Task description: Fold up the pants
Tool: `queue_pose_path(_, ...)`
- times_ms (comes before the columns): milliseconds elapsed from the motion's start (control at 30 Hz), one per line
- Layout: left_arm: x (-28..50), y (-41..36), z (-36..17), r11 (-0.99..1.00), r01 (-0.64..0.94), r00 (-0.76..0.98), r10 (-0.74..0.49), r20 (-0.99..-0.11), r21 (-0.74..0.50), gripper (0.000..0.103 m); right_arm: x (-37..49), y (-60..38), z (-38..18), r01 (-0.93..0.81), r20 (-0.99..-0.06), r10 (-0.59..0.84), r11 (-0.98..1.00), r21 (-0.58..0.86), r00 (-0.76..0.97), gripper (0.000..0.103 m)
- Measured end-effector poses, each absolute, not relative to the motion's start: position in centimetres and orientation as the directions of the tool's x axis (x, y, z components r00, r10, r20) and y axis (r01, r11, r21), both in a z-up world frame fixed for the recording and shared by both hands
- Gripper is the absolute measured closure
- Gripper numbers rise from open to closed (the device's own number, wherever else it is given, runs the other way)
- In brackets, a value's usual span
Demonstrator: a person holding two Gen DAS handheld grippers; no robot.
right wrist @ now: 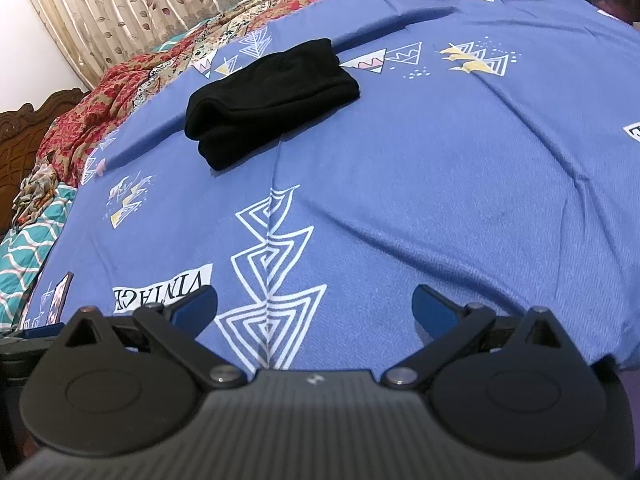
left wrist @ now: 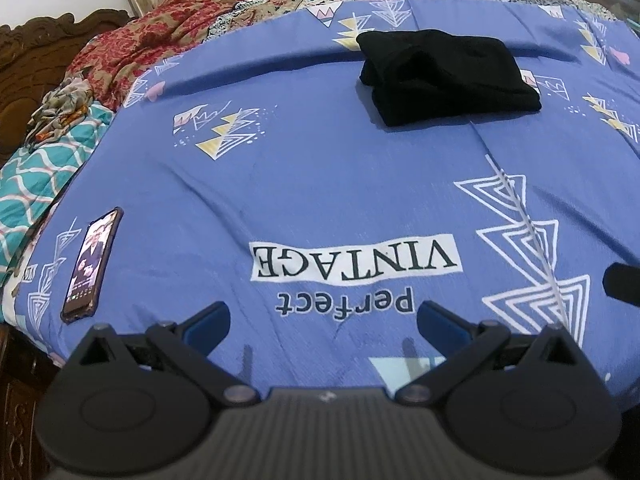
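While both my grippers, left and right, gape released, folded black pants rest far on blue bedsheet; phone near left.

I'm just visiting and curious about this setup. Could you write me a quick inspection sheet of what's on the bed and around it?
Surface: blue printed bedsheet, a few creases.
Job's things: black pants, folded into a compact bundle, lying far from both claws.
Clutter: phone, screen lit, near the sheet's left edge; red patterned blanket bunched behind; teal quilt at left.
Grippers: left claw open, empty; right claw open, empty.
Cables: nothing seen.
Surroundings: carved wooden headboard, leaf-print curtain.
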State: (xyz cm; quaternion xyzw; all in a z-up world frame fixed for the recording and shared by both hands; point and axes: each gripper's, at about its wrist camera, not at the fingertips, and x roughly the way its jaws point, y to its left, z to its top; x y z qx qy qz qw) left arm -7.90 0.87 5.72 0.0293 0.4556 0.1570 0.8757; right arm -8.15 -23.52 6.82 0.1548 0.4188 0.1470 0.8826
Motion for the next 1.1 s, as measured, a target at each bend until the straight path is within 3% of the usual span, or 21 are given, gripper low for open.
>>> queue_pose_path(1100, -7.9, 0.8, 5.1, 0.966, -0.208, 0.533, 0.245, -0.81, 0.156, 0.0, -8.3, -23.4, 6.5, -0.146, -0.688, 0.385, 0.913, 0.38, 0.616, 0.0)
